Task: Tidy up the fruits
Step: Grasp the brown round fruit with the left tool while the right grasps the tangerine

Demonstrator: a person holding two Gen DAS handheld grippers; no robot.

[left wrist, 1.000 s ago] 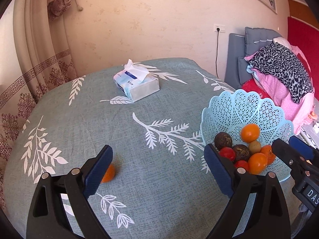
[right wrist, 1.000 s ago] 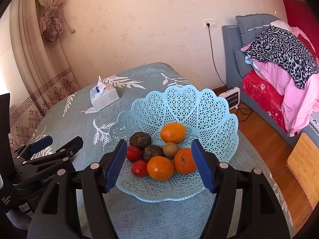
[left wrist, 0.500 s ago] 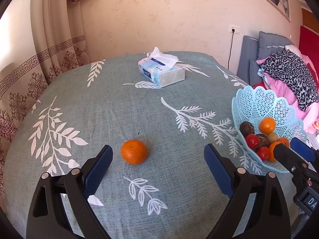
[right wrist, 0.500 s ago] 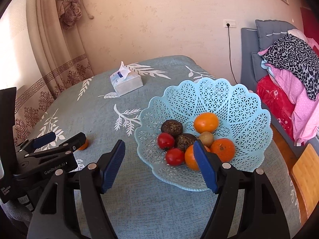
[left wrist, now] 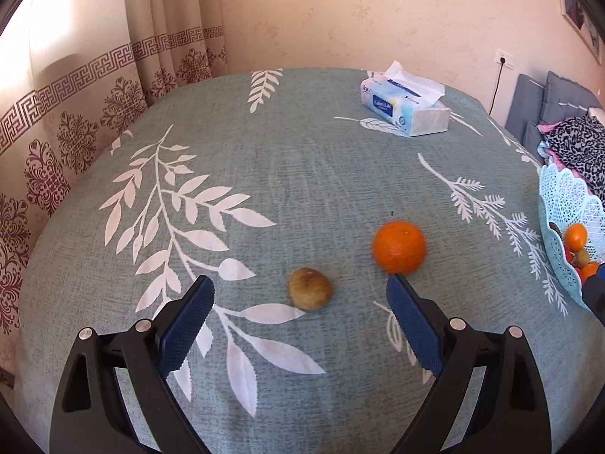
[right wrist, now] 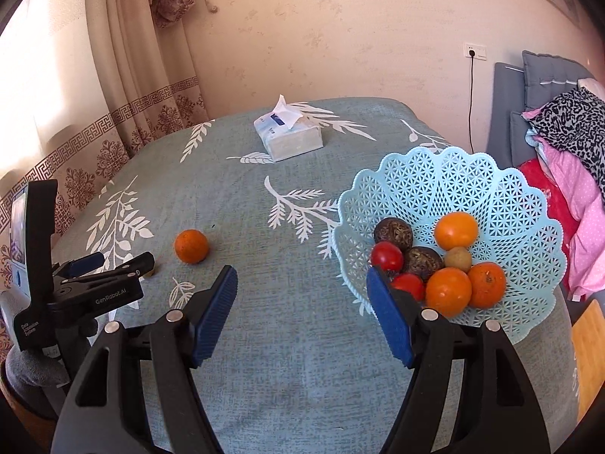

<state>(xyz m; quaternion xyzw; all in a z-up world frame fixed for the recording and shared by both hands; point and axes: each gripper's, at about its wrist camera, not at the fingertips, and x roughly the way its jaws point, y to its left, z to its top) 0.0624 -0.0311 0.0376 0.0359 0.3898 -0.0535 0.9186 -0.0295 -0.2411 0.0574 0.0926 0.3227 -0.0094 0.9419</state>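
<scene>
Two pairs of tongs hang over the table, both with jaws apart and nothing between the pads. The left gripper (left wrist: pixel 298 319) is spread wide and tipped down at a small brown fruit (left wrist: pixel 311 293) lying on the cloth just ahead of its fingers, so I'd judge that fruit is its next pick. An orange (left wrist: pixel 399 246) sits just beside the brown fruit, close to the gripper's right finger, and it could get nudged if the jaws come down crooked. The right gripper (right wrist: pixel 300 304) waits empty near the near rim of the pale blue basket (right wrist: pixel 446 174), probably standing by. The basket already holds oranges, red tomatoes and dark round fruits, so these two loose ones look like the stragglers. A tissue box (right wrist: pixel 289 139) rests farther back, well apart from everything.
</scene>
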